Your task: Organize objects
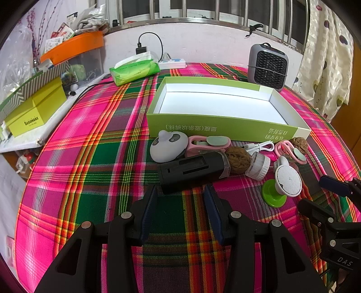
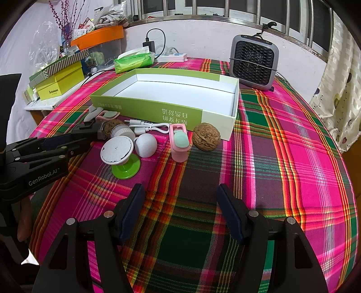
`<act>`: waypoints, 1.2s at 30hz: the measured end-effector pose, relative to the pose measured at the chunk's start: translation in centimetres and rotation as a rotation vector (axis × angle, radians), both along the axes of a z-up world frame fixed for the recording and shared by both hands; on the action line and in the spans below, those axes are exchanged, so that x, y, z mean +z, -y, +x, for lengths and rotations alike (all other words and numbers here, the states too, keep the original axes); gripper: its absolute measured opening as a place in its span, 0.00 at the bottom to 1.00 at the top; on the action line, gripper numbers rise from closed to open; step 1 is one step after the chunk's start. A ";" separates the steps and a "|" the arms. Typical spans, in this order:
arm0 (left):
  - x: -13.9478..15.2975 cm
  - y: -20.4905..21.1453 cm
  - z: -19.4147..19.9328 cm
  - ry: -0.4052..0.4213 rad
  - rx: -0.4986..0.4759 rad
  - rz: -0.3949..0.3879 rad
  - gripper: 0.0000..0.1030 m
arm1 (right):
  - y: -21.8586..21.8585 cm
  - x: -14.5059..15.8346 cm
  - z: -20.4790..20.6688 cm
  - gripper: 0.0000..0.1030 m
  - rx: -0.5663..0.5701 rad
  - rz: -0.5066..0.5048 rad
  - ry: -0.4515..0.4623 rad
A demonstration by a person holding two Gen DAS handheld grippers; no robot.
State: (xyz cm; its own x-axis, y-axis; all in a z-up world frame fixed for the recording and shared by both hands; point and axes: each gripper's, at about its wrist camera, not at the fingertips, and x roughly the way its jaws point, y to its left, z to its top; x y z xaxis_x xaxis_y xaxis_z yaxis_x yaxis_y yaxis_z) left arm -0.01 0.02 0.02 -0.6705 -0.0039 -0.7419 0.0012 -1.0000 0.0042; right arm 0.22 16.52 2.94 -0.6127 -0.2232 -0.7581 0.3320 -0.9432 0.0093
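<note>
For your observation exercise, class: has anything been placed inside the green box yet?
No. The green box shows only its bare white floor, while the walnut and other small items lie on the plaid cloth in front of it.

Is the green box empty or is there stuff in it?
Empty. The box shows only its bare white floor; the walnut and the other bits lie outside on the cloth.

Surface finishes, as we see them on the tabletop:
Woven plaid cloth (image 1: 94,157) covers it, matt with visible weave. Green box (image 1: 216,126) looks like smooth cardboard, white matt inside. Two walnuts (image 2: 206,136) are rough and wrinkled. Black device (image 1: 191,171) is matt plastic; pink clip (image 2: 179,144) is smooth plastic. Window bars (image 1: 216,9) are shiny metal. Each hand-held gripper (image 1: 180,198) is matt black plastic.
</note>
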 end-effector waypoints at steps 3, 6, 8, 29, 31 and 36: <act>0.0 0.0 0.0 0.000 0.000 0.000 0.40 | 0.0 0.0 0.0 0.65 0.000 0.000 0.000; 0.0 0.0 0.0 0.000 0.000 -0.001 0.40 | 0.0 0.0 0.0 0.65 0.000 0.000 0.000; 0.0 0.0 0.0 0.000 0.000 -0.001 0.40 | 0.0 0.0 0.0 0.65 0.000 0.000 0.000; 0.0 0.3 0.1 0.000 0.000 -0.008 0.41 | -0.1 -0.1 0.0 0.65 0.000 0.000 -0.001; 0.1 0.3 0.1 -0.001 0.000 -0.008 0.41 | -0.1 -0.1 0.0 0.65 0.000 -0.001 -0.001; 0.1 0.3 0.1 -0.001 0.001 -0.009 0.41 | -0.1 -0.1 0.0 0.65 0.000 0.000 -0.001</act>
State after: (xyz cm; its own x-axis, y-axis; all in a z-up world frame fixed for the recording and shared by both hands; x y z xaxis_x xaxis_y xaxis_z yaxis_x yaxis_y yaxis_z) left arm 0.13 -0.27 0.07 -0.6709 -0.0109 -0.7414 0.0019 -0.9999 0.0130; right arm 0.24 16.59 2.86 -0.6133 -0.2238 -0.7575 0.3324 -0.9431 0.0094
